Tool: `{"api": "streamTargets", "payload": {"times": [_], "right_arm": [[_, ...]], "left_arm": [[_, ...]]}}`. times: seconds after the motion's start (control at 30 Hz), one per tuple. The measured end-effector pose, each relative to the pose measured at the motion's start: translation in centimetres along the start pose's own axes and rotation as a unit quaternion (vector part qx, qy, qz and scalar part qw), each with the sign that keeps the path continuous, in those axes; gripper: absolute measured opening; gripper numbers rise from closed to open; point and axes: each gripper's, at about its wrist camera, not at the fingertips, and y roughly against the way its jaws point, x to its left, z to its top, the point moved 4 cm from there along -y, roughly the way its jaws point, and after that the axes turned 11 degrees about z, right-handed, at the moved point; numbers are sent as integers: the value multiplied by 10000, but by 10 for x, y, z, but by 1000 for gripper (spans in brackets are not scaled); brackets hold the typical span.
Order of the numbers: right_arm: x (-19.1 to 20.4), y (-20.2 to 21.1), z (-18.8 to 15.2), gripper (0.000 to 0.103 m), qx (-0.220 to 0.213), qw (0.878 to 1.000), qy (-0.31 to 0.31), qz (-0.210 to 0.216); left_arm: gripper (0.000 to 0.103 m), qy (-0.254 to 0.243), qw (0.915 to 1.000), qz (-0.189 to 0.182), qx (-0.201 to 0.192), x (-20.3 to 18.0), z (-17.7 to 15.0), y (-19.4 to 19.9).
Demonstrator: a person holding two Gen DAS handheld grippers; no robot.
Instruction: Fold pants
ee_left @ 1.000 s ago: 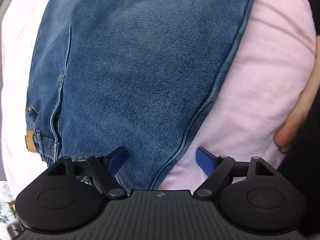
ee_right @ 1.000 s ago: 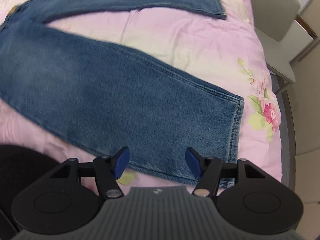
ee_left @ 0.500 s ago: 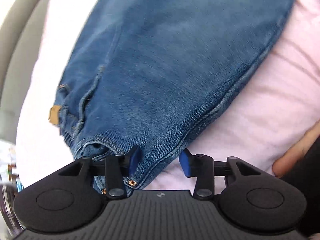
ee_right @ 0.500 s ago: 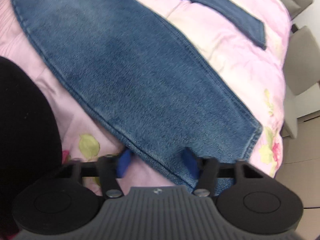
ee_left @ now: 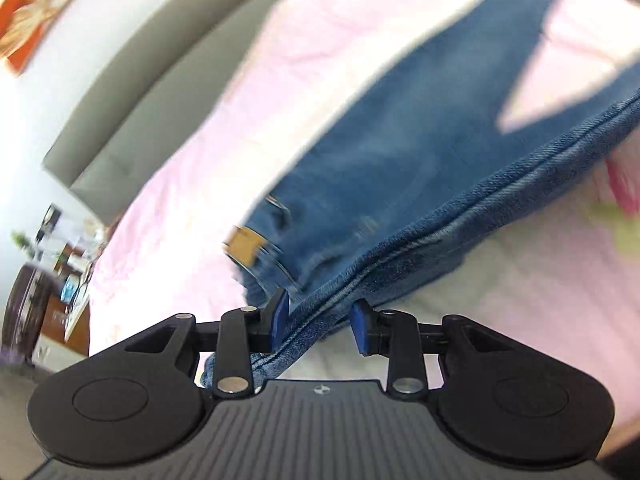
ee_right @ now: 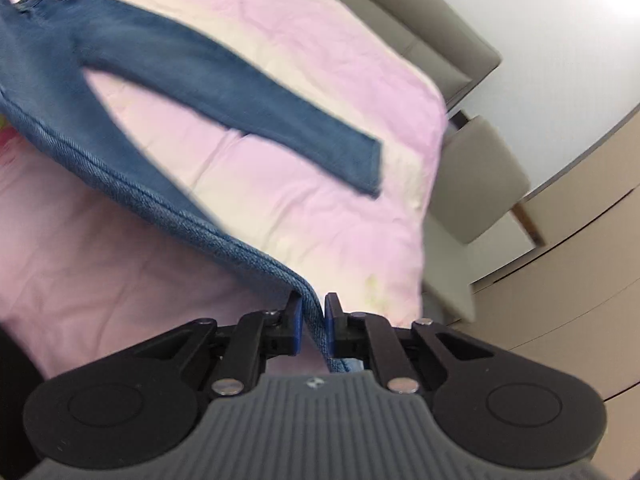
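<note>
Both tongs have closed in and lifted since a second ago; back then they were gaping wide over the flat jeans (ee_right: 192,60), now the near side seam is coming up off the bed (ee_right: 280,184); left tongs (ee_left: 319,322) are sitting at the waist end, fingers narrowed but a gap is showing on the right side; denim edge is touching the left finger (ee_left: 280,320), and I cannot tell whether it is actually clamped; right tongs (ee_right: 311,326) are pinching the hem end of the near leg, fabric squeezed between both fingers; raised seam is running taut away from each tongs, up-right in the left view, up-left in the right view; far leg is lying flat on the pink quilt ahead of the right tongs, hem pointing right; tan waist patch (ee_left: 244,246) is showing just ahead-left of the left tongs; grey headboard (ee_right: 420,28) is standing beyond the bed; left view is motion-blurred.
</note>
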Motion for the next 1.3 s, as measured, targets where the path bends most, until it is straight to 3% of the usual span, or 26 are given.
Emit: {"api": "streamTargets", "payload": {"times": [0.07, 0.13, 0.2, 0.23, 0.3, 0.33, 0.37, 0.4, 0.47, 0.5, 0.53, 0.63, 0.73, 0.87, 0.97, 1.07, 1.1, 1.13, 1.2, 1.3], "right_arm": [[-16, 0, 21, 2, -63, 9998, -45, -183], [-33, -6, 43, 2, -74, 9993, -72, -349], [-47, -17, 67, 2, -4, 9987, -19, -516], [-53, -26, 78, 2, 39, 9984, -9, -567], [-63, -44, 98, 2, 99, 9982, -42, -596], [-66, -56, 111, 2, 144, 9981, -75, -597], [-68, -70, 120, 2, 211, 9981, -89, -574], [-70, -85, 125, 2, 278, 9980, -72, -556], [-71, -114, 132, 2, 415, 9976, 37, -547], [-71, -125, 134, 1, 501, 9971, 90, -563], [-74, -142, 133, 1, 596, 9965, 112, -573], [-76, -174, 130, 0, 820, 9950, 165, -552], [-75, -193, 123, 0, 1001, 9929, 280, -575], [-93, -212, 112, 0, 1265, 9894, 77, -710], [-101, -215, 110, 0, 1124, 9933, -162, -229], [-89, -221, 113, 0, 1192, 9925, 150, 219], [-83, -224, 114, 5, 1261, 9909, 387, 273], [-78, -228, 115, 24, 1342, 9887, 582, 318], [-74, -237, 120, 43, 1397, 9864, 818, 300], [-76, -257, 129, 46, 1492, 9849, 783, 406]], "left_arm": [[35, 261, 9996, 100, -28, 14, 19, -1], [5, 504, 9986, 178, -20, 28, 38, -6], [1, 792, 9944, 705, 15, 49, 57, -15], [0, 1051, 9913, 788, 73, 65, 67, -24], [0, 1446, 9874, 606, 218, 85, 83, -40], [0, 1455, 9888, 255, 209, 88, 89, -45], [4, 1322, 9910, -185, 122, 85, 91, -45], [9, 1067, 9937, -342, 21, 78, 92, -46], [24, 235, 9990, -349, -134, 58, 90, -54], [41, -107, 9991, -394, -78, 47, 86, -59], [52, -376, 9982, -471, 50, 40, 81, -70], [61, -652, 9946, -693, 409, 31, 67, -100], [75, -244, 9928, -937, 703, 42, 61, -138], [78, 749, 9824, -1224, 1193, 65, 57, -196], [80, 1395, 9680, -1466, 1482, 77, 55, -234], [81, 1562, 9581, -1620, 1770, 76, 51, -257], [81, 1572, 9575, -1624, 1794, 74, 52, -262], [81, 1599, 9561, -1677, 1795, 72, 52, -264], [81, 1703, 9526, -1770, 1797, 71, 51, -270], [83, 1773, 9512, -1754, 1816, 68, 50, -272]]}}
